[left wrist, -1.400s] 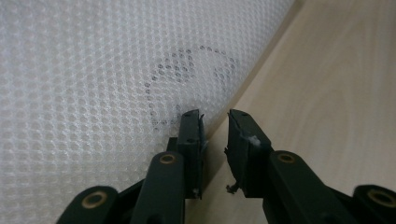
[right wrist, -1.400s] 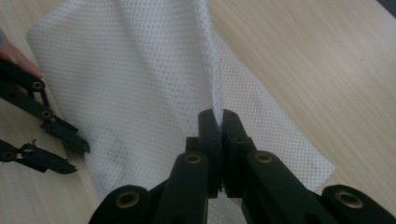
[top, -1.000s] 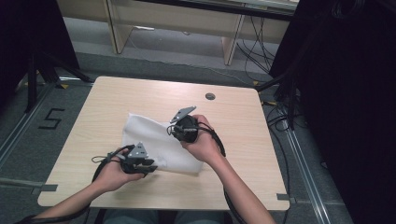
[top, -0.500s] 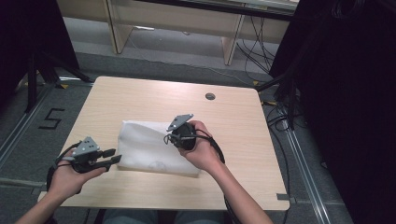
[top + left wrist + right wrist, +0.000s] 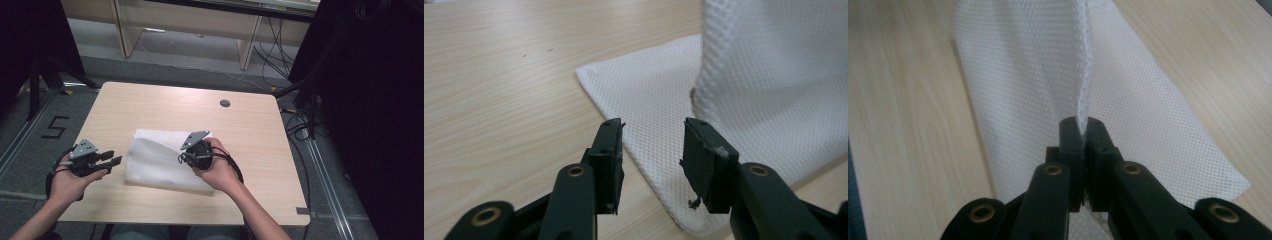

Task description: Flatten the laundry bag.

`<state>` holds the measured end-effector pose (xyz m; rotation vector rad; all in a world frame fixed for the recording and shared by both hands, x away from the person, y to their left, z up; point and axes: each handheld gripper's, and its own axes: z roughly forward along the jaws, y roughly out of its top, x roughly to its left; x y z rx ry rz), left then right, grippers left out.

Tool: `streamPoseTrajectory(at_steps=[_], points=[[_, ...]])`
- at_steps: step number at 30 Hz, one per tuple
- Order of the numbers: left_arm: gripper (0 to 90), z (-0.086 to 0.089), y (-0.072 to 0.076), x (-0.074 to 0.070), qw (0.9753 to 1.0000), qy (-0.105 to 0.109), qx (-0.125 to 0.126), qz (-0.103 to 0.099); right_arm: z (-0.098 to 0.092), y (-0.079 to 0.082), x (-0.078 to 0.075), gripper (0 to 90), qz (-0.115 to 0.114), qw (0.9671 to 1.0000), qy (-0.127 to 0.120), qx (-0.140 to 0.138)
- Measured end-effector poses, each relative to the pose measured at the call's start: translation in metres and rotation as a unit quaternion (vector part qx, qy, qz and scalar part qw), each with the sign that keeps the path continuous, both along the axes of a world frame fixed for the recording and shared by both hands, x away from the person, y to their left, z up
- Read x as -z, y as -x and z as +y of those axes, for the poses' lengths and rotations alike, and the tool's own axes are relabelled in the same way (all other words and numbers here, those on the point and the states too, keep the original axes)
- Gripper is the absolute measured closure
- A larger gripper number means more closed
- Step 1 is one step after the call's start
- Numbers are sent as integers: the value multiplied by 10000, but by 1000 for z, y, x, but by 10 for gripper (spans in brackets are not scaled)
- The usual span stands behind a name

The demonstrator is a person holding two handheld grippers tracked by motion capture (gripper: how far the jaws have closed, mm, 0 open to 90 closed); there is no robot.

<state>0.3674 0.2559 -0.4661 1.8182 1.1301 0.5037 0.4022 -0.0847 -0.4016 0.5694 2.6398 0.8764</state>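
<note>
Pinching a raised fold of the white mesh cloth (image 5: 1048,85), the right tool (image 5: 1082,131) has its jaws pressed together on the fabric. That cloth lies near the middle of the wooden counter (image 5: 150,107). Just left of it, the left tool (image 5: 651,150) is spread, holding nothing.

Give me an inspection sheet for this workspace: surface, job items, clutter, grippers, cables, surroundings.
Surface: light wood table, flat, no spills seen.
Job's things: white mesh cloth lying mid-table, one edge lifted.
Clutter: small dark round disc near the far edge; nothing else seen.
Grippers: right gripper shut on a fold of the cloth; left gripper open, jaws apart just short of the cloth's corner.
Cables: a black cable trails from the right gripper; more cables on the floor beyond the table.
Surroundings: wooden furniture legs, dark curtain at right, a floor mark "5".
</note>
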Motion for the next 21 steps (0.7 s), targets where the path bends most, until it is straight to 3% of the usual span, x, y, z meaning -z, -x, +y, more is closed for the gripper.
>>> streamPoseTrajectory(at_steps=[4,11,16,17,19,21], points=[[586,7,-2,0,9998,205,-72,-18,-1,5,1,887,105,9998,-93,-125],[575,8,-2,2,9994,330,-81,49,-2,17,6,886,286,9991,-54,-319],[563,5,-3,4,9995,308,40,85,-3,25,12,886,392,9975,4,-580],[560,4,-3,5,9994,315,51,104,-3,28,13,885,504,9973,-7,-535],[556,3,-2,5,9993,341,80,130,-3,30,15,884,484,9966,31,-668],[554,2,-2,5,9993,316,124,129,-3,35,16,884,637,9959,66,-646]])
